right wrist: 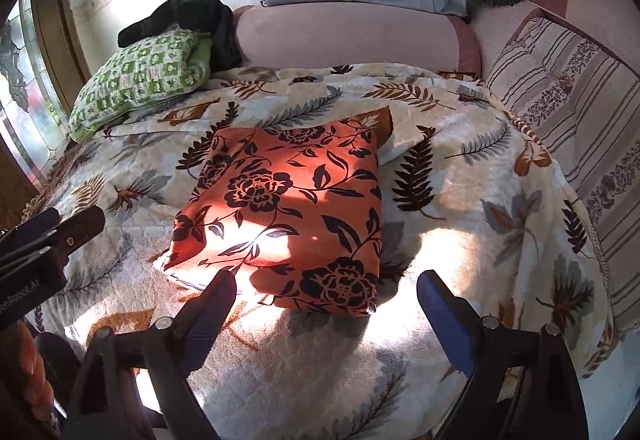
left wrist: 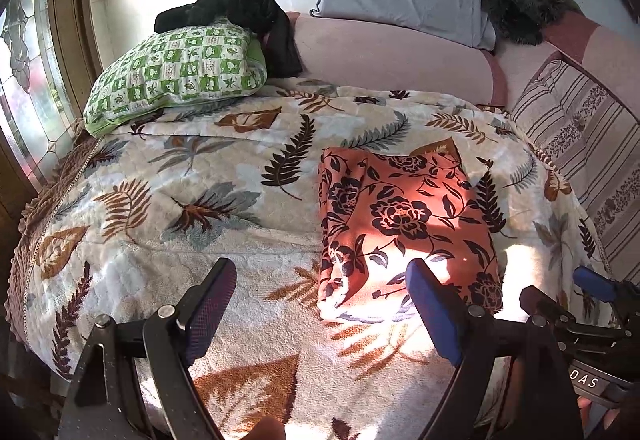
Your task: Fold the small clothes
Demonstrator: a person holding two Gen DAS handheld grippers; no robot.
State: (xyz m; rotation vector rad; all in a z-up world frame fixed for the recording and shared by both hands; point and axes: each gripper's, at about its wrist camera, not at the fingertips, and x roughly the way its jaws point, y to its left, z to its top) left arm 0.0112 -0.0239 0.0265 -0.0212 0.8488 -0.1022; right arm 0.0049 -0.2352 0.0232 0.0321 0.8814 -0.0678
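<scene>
Folded orange floral cloth (right wrist: pixel 296 215) lying flat on leaf-print bedspread (right wrist: pixel 460 199), near bed's front edge. Left gripper (left wrist: pixel 320 304) and right gripper (right wrist: pixel 326 304) just before it, fingers spread wide, gripping nothing.

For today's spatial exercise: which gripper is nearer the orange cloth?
Right. The right gripper is open at the orange cloth's near edge; the left gripper, also open, sits off its left side.
</scene>
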